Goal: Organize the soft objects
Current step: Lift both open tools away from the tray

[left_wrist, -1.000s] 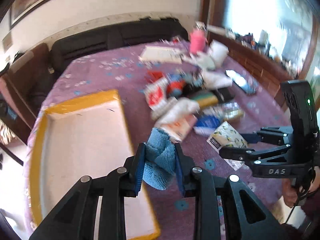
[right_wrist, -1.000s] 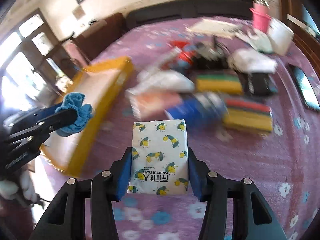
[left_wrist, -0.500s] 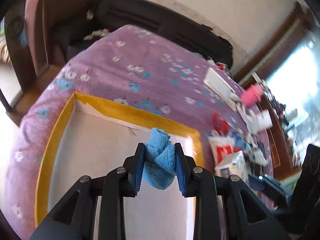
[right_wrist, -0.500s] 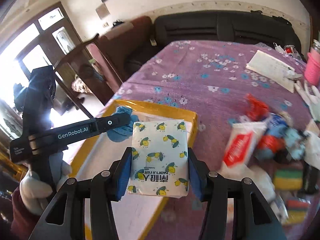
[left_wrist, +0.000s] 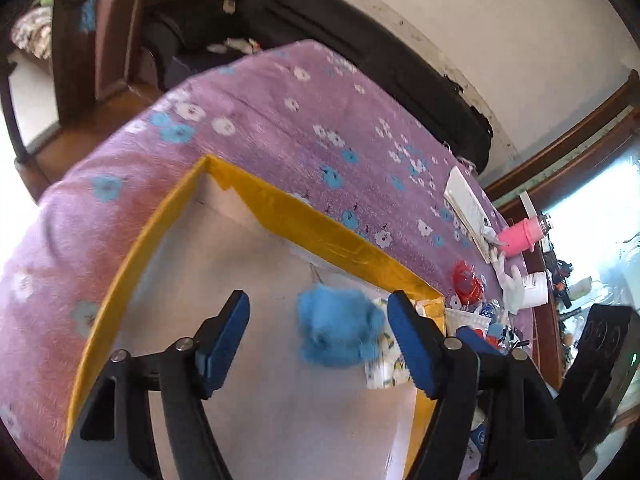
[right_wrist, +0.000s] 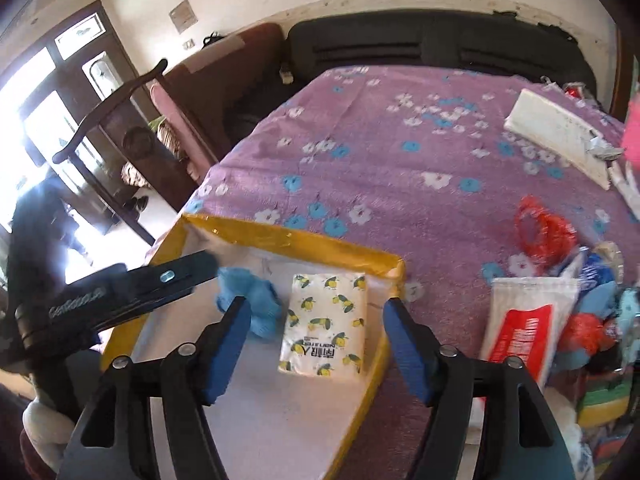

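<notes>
A blue cloth (left_wrist: pixel 338 330) lies loose inside the yellow-rimmed tray (left_wrist: pixel 320 228), free of my left gripper (left_wrist: pixel 318 344), whose jaws are opening with wide gaps on both sides of it. In the right wrist view the lemon-print tissue pack (right_wrist: pixel 326 326) lies on the tray's white floor beside the blue cloth (right_wrist: pixel 250 306). My right gripper (right_wrist: pixel 316 344) hovers above the pack, its jaws opening and its pads clear of it. The left gripper's black arm (right_wrist: pixel 120 292) reaches in from the left over the tray (right_wrist: pixel 288 238).
The tray sits on a purple flowered tablecloth (right_wrist: pixel 400 148). A heap of packets, among them a red-and-white one (right_wrist: pixel 524 328), sponges and bags lies right of the tray. A pink cup (left_wrist: pixel 518 236) and white papers (right_wrist: pixel 560 132) stand farther back. A dark sofa (right_wrist: pixel 420 46) lines the wall.
Both grippers swung over the tray and opened. The blue cloth left the left gripper and the tissue pack left the right gripper; both now rest in the tray.
</notes>
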A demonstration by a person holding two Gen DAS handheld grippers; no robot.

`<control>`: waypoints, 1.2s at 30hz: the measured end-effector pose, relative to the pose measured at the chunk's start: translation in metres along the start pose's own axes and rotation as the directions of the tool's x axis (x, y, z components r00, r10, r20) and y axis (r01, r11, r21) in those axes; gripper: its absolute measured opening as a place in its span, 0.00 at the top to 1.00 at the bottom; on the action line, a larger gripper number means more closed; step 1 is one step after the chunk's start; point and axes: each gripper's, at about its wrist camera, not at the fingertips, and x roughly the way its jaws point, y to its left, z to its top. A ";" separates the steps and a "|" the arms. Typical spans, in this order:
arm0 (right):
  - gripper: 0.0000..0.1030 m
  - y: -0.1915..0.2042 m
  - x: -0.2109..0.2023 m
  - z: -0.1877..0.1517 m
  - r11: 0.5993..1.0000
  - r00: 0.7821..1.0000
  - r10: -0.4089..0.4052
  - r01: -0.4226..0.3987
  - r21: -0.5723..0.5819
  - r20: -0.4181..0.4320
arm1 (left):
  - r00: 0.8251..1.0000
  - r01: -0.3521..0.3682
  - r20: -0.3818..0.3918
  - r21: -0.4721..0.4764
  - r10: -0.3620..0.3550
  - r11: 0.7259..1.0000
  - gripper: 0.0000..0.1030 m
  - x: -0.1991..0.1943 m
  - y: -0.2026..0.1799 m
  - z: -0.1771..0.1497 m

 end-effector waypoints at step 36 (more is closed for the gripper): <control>0.18 -0.204 -0.211 -0.179 0.920 0.943 -0.293 0.233 0.314 0.158 | 0.999 -0.039 0.033 0.316 0.030 0.948 0.13 -0.053 -0.122 -0.128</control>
